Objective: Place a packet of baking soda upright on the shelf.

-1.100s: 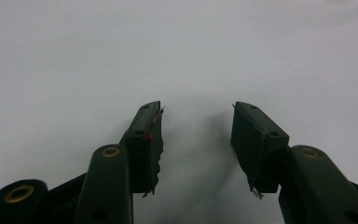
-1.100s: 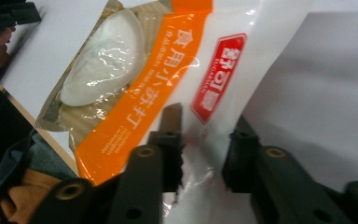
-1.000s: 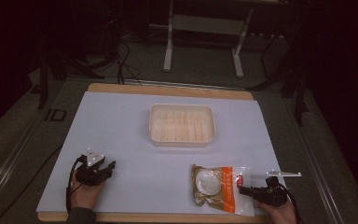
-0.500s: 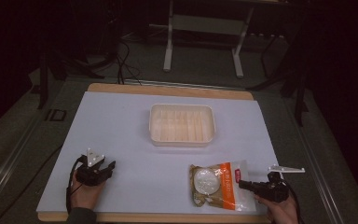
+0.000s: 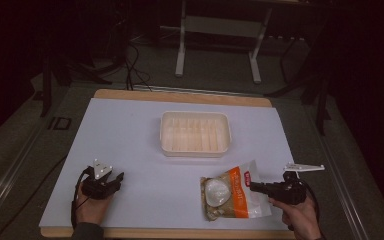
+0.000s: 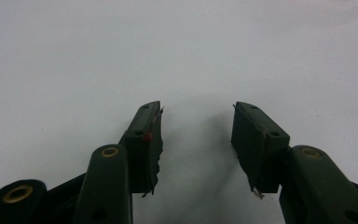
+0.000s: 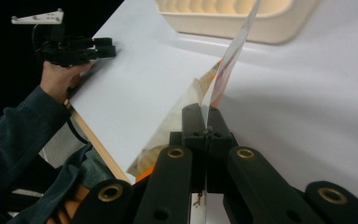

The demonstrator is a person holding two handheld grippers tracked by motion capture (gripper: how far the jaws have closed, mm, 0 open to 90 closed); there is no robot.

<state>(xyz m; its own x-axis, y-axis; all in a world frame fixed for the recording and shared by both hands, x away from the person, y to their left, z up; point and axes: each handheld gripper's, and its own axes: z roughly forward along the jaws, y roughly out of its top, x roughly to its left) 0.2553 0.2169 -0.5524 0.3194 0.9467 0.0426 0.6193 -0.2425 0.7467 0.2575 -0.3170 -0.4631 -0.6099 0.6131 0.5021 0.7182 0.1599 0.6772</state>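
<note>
Jaws on orange-labelled packet (image 5: 232, 195), lettering unreadable

High view: looking forward and down over the whole counter (image 5: 130, 135) from the person's side | left gripper view: sitting close above bare counter, peering along its jaws | right gripper view: looking low across the counter, sharing the tray (image 7: 279, 28) (image 5: 195, 132) with the high view
</note>
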